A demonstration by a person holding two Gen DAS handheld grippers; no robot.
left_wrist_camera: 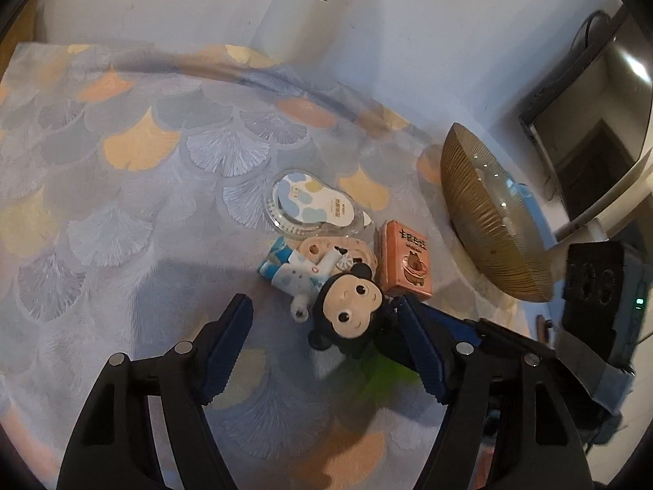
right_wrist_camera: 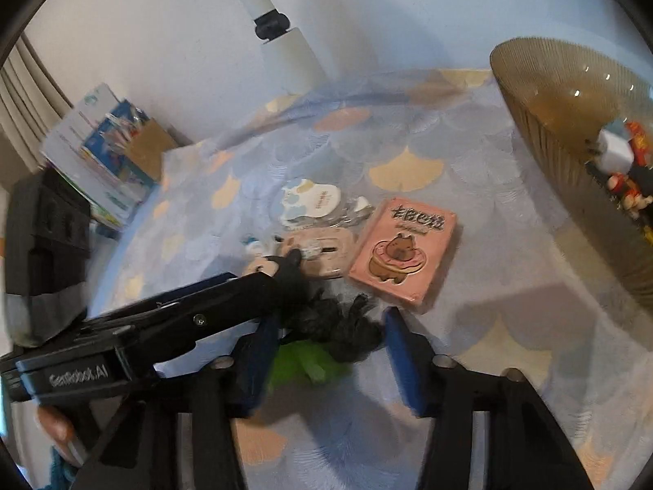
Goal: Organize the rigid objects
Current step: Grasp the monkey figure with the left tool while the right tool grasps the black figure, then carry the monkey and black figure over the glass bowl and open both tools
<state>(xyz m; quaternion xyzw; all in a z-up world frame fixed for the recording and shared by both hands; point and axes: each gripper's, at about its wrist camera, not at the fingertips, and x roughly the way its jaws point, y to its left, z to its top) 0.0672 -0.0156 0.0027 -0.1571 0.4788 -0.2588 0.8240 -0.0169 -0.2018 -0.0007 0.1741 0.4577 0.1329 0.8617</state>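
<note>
A black monkey doll (left_wrist_camera: pixel 351 310) with a cream face lies on the patterned tablecloth. My left gripper (left_wrist_camera: pixel 326 306) is open, its right finger beside the doll's head. Past it lie a white-and-blue figure (left_wrist_camera: pixel 298 277), a beige plate (left_wrist_camera: pixel 322 249), a pink box (left_wrist_camera: pixel 408 261) and a clear blister pack (left_wrist_camera: pixel 314 204). In the right wrist view my right gripper (right_wrist_camera: pixel 326 326) is open around the doll's black body (right_wrist_camera: pixel 334 322) and green part (right_wrist_camera: pixel 306 363). The pink box (right_wrist_camera: pixel 404 249) lies just beyond. The left gripper's arm (right_wrist_camera: pixel 183 318) crosses in from the left.
A ribbed amber glass bowl (right_wrist_camera: pixel 543 122) with small toys inside stands at the right; it also shows in the left wrist view (left_wrist_camera: pixel 489 220). A white lamp post (left_wrist_camera: pixel 285 20) stands at the back. Books (right_wrist_camera: pixel 106 155) and a black case (right_wrist_camera: pixel 45 228) lie at the left.
</note>
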